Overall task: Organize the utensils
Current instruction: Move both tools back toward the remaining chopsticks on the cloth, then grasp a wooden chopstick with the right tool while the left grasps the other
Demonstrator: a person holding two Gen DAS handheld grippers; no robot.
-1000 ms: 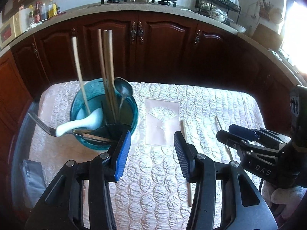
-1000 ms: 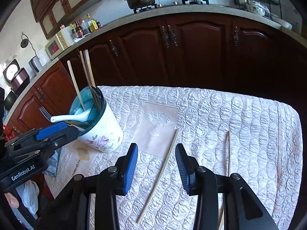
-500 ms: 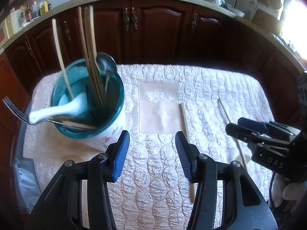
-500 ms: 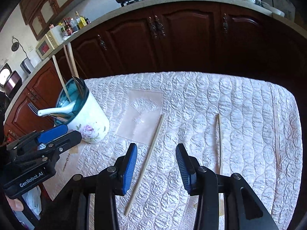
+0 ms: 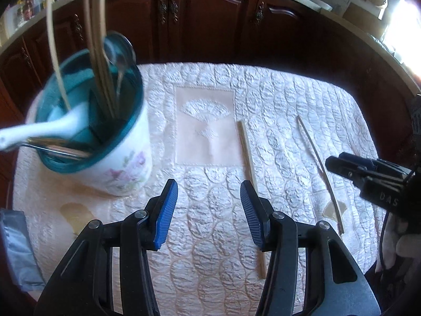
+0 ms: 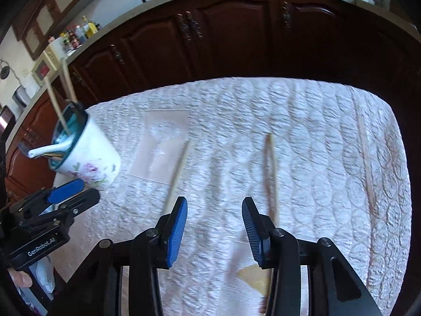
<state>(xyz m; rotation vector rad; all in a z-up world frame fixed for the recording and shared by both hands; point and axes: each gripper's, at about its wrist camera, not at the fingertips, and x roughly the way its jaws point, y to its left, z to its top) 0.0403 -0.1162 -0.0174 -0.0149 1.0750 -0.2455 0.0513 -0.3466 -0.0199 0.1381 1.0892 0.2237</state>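
A white floral cup with a teal inside [image 5: 123, 168] stands at the table's left and holds chopsticks, a metal spoon, a white ceramic spoon [image 5: 39, 129] and a fork; it also shows in the right wrist view [image 6: 89, 162]. Two chopsticks lie loose on the quilted cloth: one near the middle [image 5: 248, 158] [image 6: 179, 168] and one further right [image 5: 319, 168] [image 6: 271, 168]. My left gripper [image 5: 209, 208] is open and empty above the cloth, right of the cup. My right gripper [image 6: 214, 223] is open and empty, between the two chopsticks' near ends.
A white quilted cloth [image 5: 215, 250] with a beige embroidered panel [image 5: 205, 126] covers the table. A third thin stick lies near the right edge [image 6: 365, 168]. Dark wooden cabinets [image 5: 215, 18] stand close behind the table. A grey cloth [image 5: 15, 250] hangs at the left edge.
Both grippers have pulled back and risen, tilting down toward the cloth. The cup has slid left in both views. The loose chopsticks now lie closer to the right gripper's fingers. Both stayed open.
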